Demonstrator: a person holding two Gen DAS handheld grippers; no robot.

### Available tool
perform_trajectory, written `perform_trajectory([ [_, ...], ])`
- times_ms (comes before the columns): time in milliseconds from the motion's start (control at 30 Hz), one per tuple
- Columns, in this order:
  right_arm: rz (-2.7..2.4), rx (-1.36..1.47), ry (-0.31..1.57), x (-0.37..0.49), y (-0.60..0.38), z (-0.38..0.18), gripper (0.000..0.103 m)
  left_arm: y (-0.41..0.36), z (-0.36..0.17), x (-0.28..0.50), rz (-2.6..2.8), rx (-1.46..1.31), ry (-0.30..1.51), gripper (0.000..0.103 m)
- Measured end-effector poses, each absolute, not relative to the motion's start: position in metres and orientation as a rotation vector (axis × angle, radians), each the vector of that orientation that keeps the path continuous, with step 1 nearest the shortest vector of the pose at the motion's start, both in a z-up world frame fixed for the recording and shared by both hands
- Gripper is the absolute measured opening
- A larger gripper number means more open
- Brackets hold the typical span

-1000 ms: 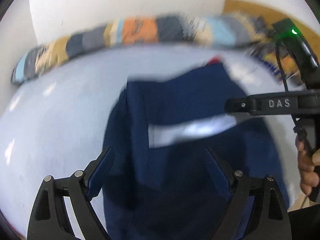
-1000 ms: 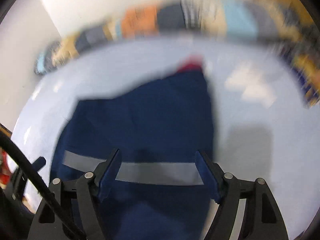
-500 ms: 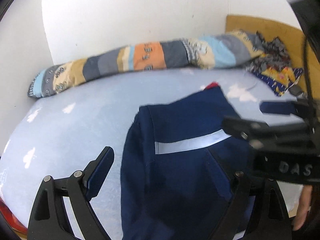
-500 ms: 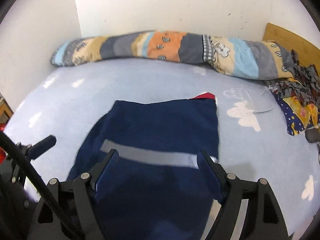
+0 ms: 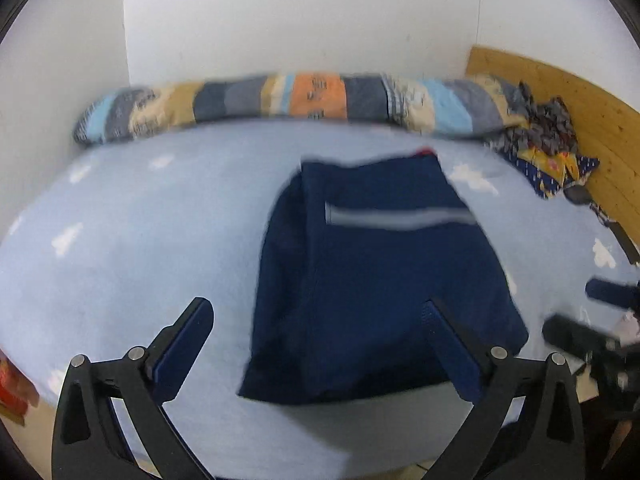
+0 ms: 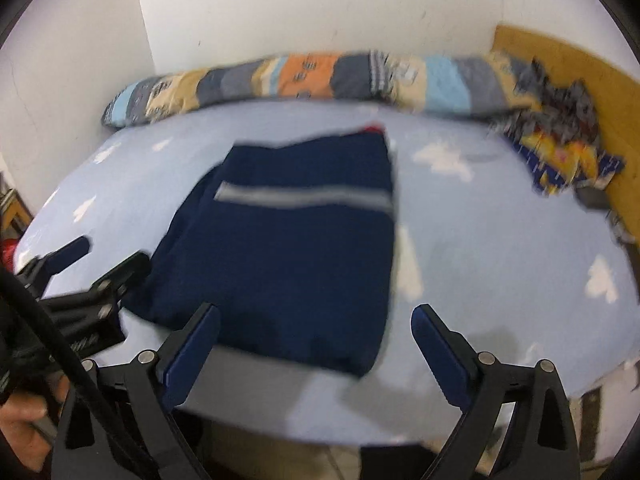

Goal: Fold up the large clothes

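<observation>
Folded navy garment with a grey stripe lying flat on the pale blue bed, near its front edge, a red bit peeking out at the far corner of the fold. Left gripper hovering over the bed's front edge with jaws wide apart, holding nothing. Right gripper likewise above the front edge, jaws spread wide and empty. Along the bed's far edge, against the white wall, a long patchwork bolster. At the far right corner, a heap of patterned cloth by the wooden headboard
</observation>
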State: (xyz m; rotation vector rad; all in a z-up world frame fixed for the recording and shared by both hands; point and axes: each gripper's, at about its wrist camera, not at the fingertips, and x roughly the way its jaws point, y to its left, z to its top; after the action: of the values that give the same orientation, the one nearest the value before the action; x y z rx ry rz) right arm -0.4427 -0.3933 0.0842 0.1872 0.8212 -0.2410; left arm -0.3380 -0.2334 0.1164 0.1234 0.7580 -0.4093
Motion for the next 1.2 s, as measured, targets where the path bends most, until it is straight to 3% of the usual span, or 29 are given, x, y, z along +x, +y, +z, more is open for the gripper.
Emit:
perform_trajectory([
  [200,-0.257,0.264,1.008,-0.416,-0.408,0.039,0.099,-0.244,0.059,-0.302,-0.335,0.145,1.004,0.103],
  [300,-0.251,0.332,1.077,-0.406,-0.414,0.022,0.096,-0.243,0.061,-0.299,-0.329,0.112,1.002,0.103],
  [800,-0.372,0.076,0.703,-0.462,-0.387,0.092,0.097,-0.216,0.121,-0.344,-0.205,0.089,0.69,0.103],
  [1200,-0.257,0.14,0.616,-0.458,-0.379,0.078,0.097,-0.236,0.12,-0.353,-0.179,0.133,0.665,0.103],
])
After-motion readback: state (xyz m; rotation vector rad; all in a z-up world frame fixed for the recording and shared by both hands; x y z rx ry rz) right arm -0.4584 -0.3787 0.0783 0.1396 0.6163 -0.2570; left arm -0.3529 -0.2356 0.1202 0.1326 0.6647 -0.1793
